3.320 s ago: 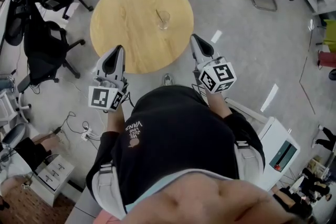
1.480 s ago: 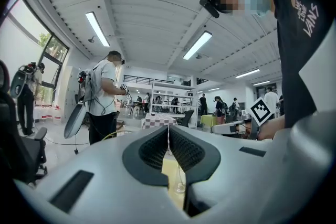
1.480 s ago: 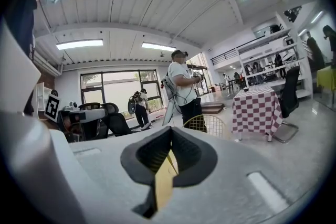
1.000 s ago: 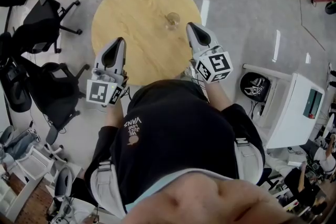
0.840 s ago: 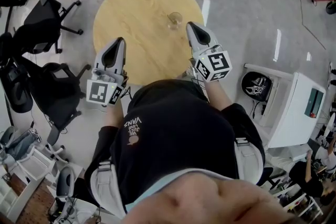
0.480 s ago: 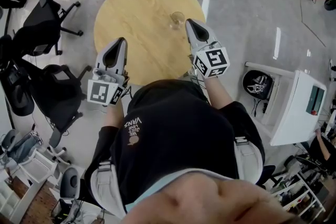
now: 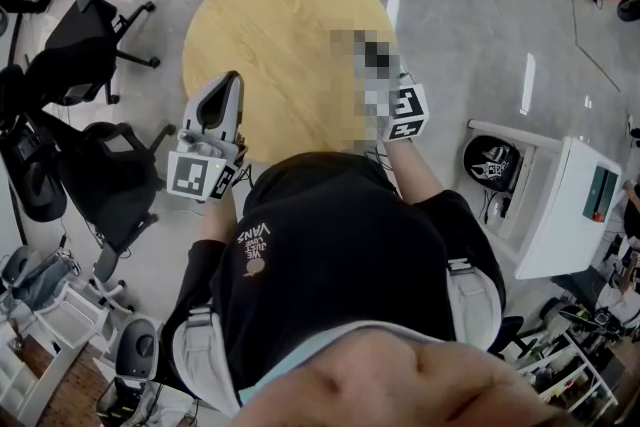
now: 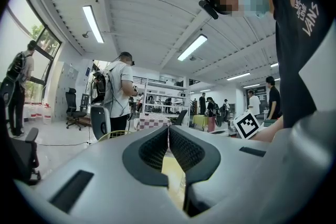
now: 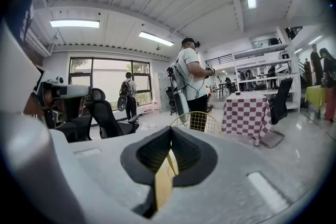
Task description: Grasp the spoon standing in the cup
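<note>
Grey polished floor rings a round pale-wood table (image 7: 270,25). Black office chairs (image 7: 90,10) stand well left of the left fingers, and a white cabinet (image 7: 560,205) stands right of the right ones. The left gripper (image 7: 230,80) hangs at the table's near-left edge, with bare tabletop ahead of its tips. The right gripper (image 7: 404,112) reaches over the near-right edge. A mosaic patch covers its front, so whatever stands ahead of its fingers cannot be seen here.

In the left gripper view, the dark ribbed pads (image 8: 152,149) meet at their tips with nothing between them. Yellow tabletop shows through the slit beneath.

In the right gripper view, the pads (image 9: 151,152) touch at the tips and grip nothing. Through the slit beneath them a thin slanted spoon handle (image 9: 171,164) shows against the tabletop, ahead of the fingers. The cup holding it is too faint to trace. A gold wire chair (image 9: 195,122) stands beyond the tips at the far edge, and a red-checked cloth (image 9: 247,113) hangs further right.
</note>
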Action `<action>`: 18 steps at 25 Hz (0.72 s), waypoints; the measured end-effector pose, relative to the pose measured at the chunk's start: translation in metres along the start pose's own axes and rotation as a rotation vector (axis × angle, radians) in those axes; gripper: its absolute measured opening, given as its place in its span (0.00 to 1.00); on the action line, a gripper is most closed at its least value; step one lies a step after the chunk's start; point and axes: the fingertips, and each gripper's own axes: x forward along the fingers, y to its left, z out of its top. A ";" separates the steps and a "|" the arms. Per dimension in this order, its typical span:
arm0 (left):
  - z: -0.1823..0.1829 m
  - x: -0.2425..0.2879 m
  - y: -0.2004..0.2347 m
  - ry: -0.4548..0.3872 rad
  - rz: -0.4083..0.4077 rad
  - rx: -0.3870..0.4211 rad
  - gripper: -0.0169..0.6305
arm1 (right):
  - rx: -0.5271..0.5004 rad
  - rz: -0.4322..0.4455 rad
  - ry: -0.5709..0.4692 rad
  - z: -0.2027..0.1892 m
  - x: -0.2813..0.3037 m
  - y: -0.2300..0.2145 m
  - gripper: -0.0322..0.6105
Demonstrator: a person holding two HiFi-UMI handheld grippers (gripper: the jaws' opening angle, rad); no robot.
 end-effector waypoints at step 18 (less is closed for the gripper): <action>-0.002 -0.009 0.008 -0.006 0.068 -0.001 0.04 | -0.030 0.018 0.095 -0.040 0.020 0.002 0.05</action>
